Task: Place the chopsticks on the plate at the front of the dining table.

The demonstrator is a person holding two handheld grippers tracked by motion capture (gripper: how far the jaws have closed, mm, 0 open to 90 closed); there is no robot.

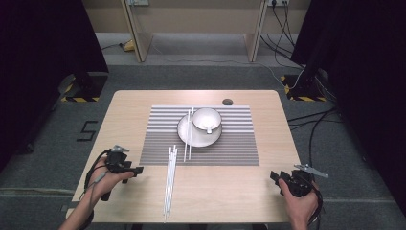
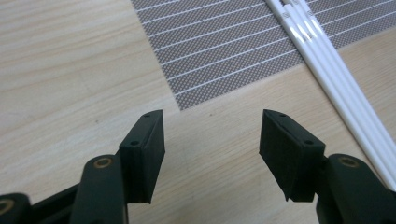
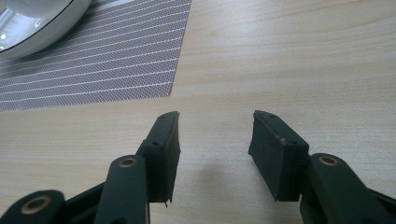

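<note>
My left gripper (image 1: 139,169) sits at the lower left of the high view, its jaws spread wide with nothing between them; in the left gripper view they hang over bare table (image 2: 70,70) just below the corner of the striped placemat (image 2: 219,51). The white chopsticks (image 1: 170,179) lie just right of it in the high view, running from the placemat's lower edge down towards the bottom of the frame, apart from the jaws. My right gripper (image 1: 275,176) rests at the lower right, jaws also spread and empty. A white bowl (image 1: 207,119) stands on a plate (image 1: 184,133) in the middle of the placemat, another pair of chopsticks (image 1: 188,136) resting across the plate.
</note>
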